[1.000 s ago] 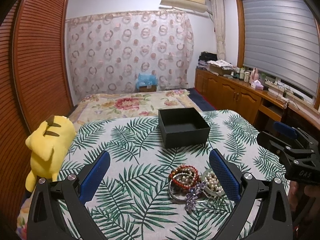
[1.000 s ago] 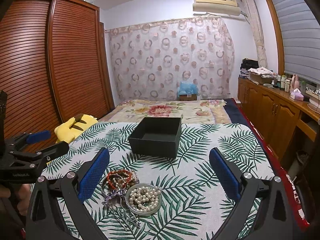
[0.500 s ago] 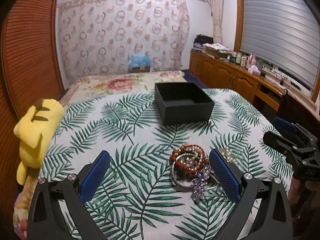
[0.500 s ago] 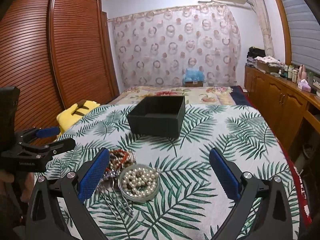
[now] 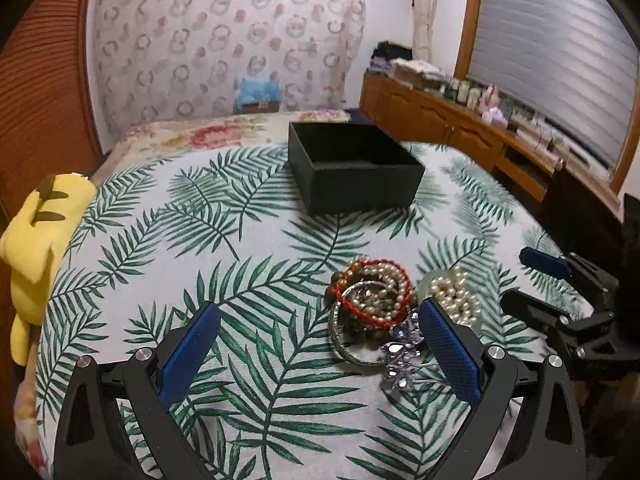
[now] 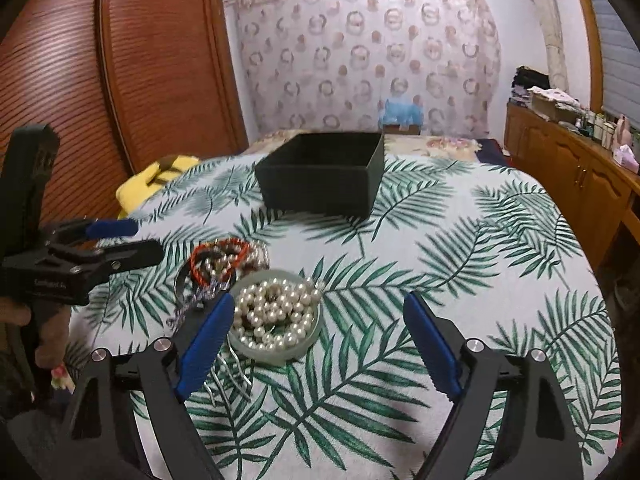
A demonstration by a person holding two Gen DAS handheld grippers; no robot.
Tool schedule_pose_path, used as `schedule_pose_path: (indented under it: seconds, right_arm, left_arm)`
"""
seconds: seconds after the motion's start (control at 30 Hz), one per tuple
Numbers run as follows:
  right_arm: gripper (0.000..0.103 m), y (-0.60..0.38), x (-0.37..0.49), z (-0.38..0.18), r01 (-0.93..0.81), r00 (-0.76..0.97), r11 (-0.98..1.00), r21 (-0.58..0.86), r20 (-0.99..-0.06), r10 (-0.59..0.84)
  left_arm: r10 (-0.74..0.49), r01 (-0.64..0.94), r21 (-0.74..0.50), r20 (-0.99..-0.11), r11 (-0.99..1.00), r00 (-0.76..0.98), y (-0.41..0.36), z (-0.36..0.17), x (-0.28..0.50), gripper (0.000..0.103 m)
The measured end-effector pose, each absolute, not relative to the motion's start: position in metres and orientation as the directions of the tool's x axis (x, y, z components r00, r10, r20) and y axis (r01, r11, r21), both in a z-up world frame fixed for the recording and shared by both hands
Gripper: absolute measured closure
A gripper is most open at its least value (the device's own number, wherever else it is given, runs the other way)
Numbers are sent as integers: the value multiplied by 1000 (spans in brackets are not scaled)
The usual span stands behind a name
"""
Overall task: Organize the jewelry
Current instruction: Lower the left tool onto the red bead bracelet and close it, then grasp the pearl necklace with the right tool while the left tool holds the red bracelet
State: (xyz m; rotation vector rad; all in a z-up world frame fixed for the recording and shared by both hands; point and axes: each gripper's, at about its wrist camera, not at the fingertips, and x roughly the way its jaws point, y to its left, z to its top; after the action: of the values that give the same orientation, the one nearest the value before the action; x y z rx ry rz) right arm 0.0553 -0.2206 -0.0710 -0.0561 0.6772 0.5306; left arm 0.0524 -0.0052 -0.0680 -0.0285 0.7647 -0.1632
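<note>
A pile of bead bracelets (image 5: 372, 296) with a red cord, a silver bangle and a purple crystal hairpin (image 5: 402, 350) lies on the palm-leaf cloth. Beside it a pale green bangle holds a pearl necklace (image 6: 276, 314), which also shows in the left wrist view (image 5: 454, 296). An open black box (image 5: 352, 168) stands farther back, also seen in the right wrist view (image 6: 324, 174). My left gripper (image 5: 316, 344) is open, low over the cloth, its right finger beside the pile. My right gripper (image 6: 320, 340) is open, its left finger next to the pearls.
A yellow plush toy (image 5: 36, 232) lies at the table's left edge. A bed with a floral cover (image 5: 208, 132) is behind the table, a wooden sideboard (image 5: 460, 128) runs along the right wall and a slatted wooden wardrobe (image 6: 120, 80) stands on the left.
Both grippers have dropped lower and moved forward toward the jewelry. The pile and pearls now sit closer to the fingers. Both stay open; nothing was picked up.
</note>
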Motion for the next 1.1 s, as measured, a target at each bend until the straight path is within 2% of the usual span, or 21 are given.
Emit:
schedule_pose_path:
  seconds: [0.03,0.13,0.33,0.4,0.5,0.6,0.7,1.0,1.07,1.1]
  right_arm:
    - [17,-219,55,-72,-489,649,865,115,-615,449]
    - [17,-218,56,-75,-494,638,861,121,-622,453]
    - [17,-216,58,-81,-506,622,854,122,-634,459]
    - [17,-216,58,-81,-505,622,854,122,-634,459]
    - [17,-216,58,-80,-512,621,851,117,-634,461]
    - [17,-217,59,-80,-516,618,848,118,-634,465]
    - [17,-217,60,-81,-517,617,847,120,-634,467]
    - [18,-215,61,-81,-529,599,839,127,-644,475]
    - [30,-213,63,-79,-539,590,833,125,-650,480]
    - [32,-213,66,-78,-541,588,832,121,-653,478]
  left_arm:
    - [-160,141,-84,-688,986,708,-6,-69,53,9]
    - [-201,158,-126,-696,979,690,-6,-72,59,20]
    - [-263,175,-196,-728,965,633,-7,-84,77,48]
    - [-270,162,-216,-740,963,616,-6,-88,82,64]
    - [-317,166,-273,-740,948,594,-4,-92,86,75]
    - [-323,169,-279,-737,945,593,-4,-92,87,91]
    - [-311,172,-261,-730,950,609,-7,-88,87,100]
    - [-282,170,-228,-679,959,677,-1,-67,76,100]
    - [-275,172,-217,-666,961,694,-1,-61,73,100]
    - [-272,172,-213,-659,962,701,0,-58,71,100]
